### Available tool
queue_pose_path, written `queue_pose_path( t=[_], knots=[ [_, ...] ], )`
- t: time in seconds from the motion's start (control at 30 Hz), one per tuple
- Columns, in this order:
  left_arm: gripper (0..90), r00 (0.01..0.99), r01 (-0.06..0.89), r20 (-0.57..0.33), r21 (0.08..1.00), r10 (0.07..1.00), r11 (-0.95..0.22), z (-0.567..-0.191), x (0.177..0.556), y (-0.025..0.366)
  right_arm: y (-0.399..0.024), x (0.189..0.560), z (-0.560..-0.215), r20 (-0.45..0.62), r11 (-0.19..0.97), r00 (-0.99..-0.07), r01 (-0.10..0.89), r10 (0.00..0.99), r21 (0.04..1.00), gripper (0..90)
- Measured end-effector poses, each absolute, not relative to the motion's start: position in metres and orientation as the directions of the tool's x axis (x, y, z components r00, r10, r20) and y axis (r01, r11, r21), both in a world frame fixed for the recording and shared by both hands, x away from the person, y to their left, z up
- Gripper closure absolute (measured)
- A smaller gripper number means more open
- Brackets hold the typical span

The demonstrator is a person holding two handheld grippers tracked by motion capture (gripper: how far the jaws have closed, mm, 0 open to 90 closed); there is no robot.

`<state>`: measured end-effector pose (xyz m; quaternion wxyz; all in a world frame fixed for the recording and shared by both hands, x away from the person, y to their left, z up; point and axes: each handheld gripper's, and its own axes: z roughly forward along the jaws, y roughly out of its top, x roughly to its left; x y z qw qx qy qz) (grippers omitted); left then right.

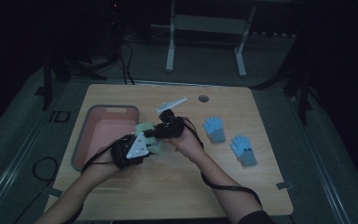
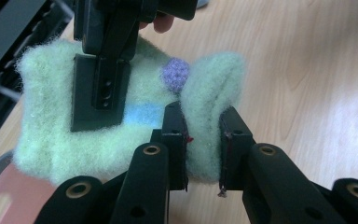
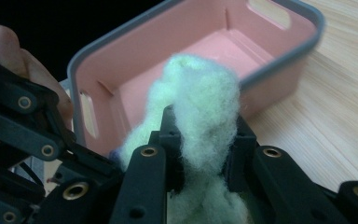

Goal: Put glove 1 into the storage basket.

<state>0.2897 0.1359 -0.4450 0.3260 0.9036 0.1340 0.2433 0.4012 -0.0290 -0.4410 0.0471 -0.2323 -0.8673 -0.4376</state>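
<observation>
Two blue gloves (image 1: 214,129), one green glove (image 1: 145,127), one pink bin (image 1: 103,110).

Left gripper (image 1: 145,142) and right gripper (image 1: 154,132) meet mid-table, both jaws clamped.

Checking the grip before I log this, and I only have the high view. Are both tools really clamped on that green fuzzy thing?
Observer: Yes. In the left gripper view the left tool pinches a fold of the green glove between its jaws.
Operator: And the right one?
Observer: The right tool is shut on a bunched part of the same glove in its own view.
Operator: Any markings on the glove?
Observer: A purple knitted dot and a light blue stripe show in the left gripper view.
Operator: Anything in the pink bin?
Observer: The part of the pink bin seen behind the glove is bare.
</observation>
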Motion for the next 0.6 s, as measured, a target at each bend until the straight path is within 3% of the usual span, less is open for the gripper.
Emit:
queue_pose_path(
  t=[0.6],
  knots=[
    [76.7, 0.821, 0.186, 0.307, 0.654, 0.482, -0.733, -0.454, 0.28, 0.219, 0.058, 0.403, -0.45, 0.313, 0.535, -0.905, 0.423, 0.287, 0.731, 73.9]
  ],
)
